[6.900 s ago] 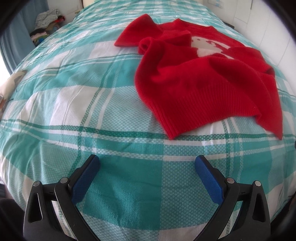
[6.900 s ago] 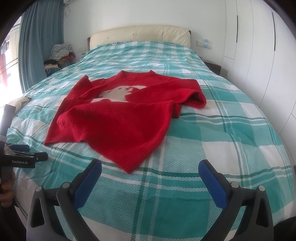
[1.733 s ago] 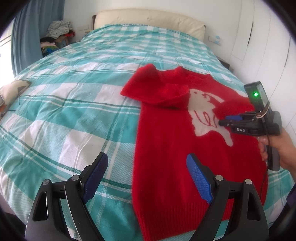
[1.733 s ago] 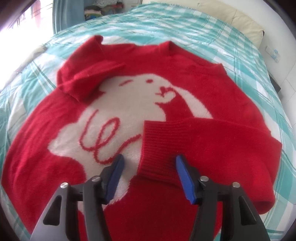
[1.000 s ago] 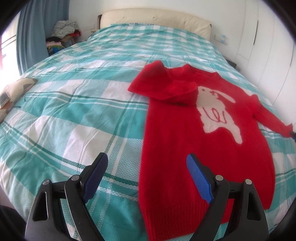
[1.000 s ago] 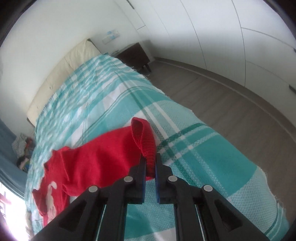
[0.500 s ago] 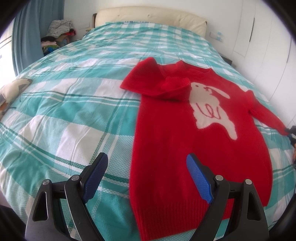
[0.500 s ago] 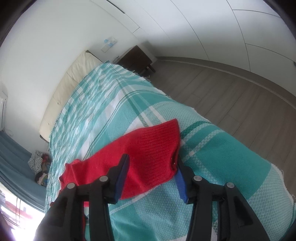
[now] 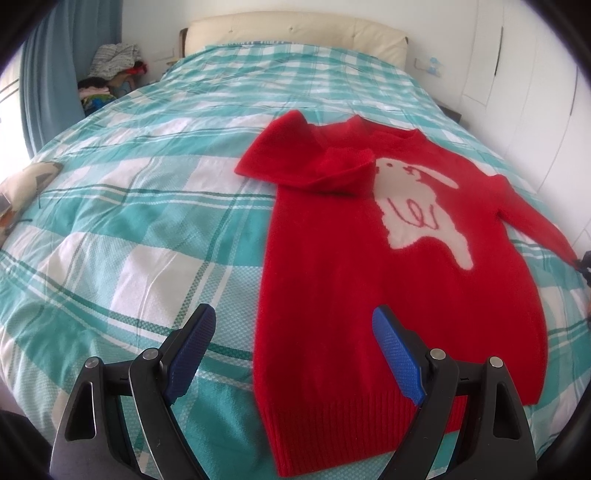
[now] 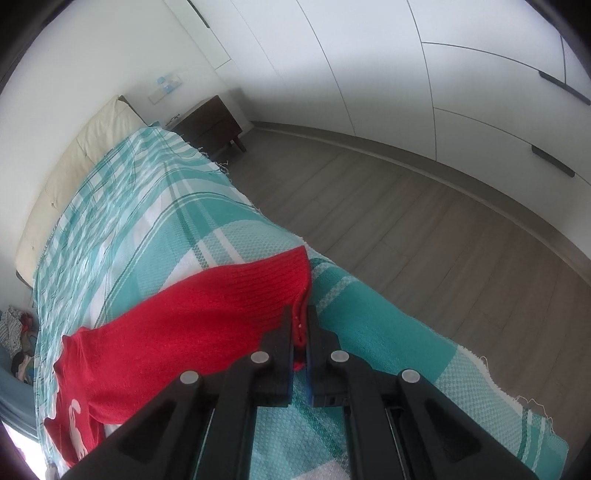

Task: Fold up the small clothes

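A red knitted sweater (image 9: 332, 266) with a white rabbit on the chest lies face up on the teal and white checked bedspread (image 9: 147, 229). Its left sleeve (image 9: 317, 162) is folded over the chest; its right sleeve (image 9: 532, 218) stretches out toward the bed's right side. My left gripper (image 9: 295, 350) hovers open above the sweater's hem, with nothing between its blue pads. In the right wrist view my right gripper (image 10: 300, 332) is shut on the ribbed cuff (image 10: 280, 284) of the outstretched sleeve, near the bed's edge.
A cream headboard (image 9: 295, 33) closes the far end of the bed. A dark nightstand (image 10: 207, 122) and white wardrobe doors (image 10: 443, 74) stand beyond the wooden floor (image 10: 406, 229). A pile of clothes (image 9: 110, 70) sits by the blue curtain.
My right gripper, which stood open around the sleeve cuff half a second ago, has closed on it again. The left gripper stays open above the hem with hardly any movement.
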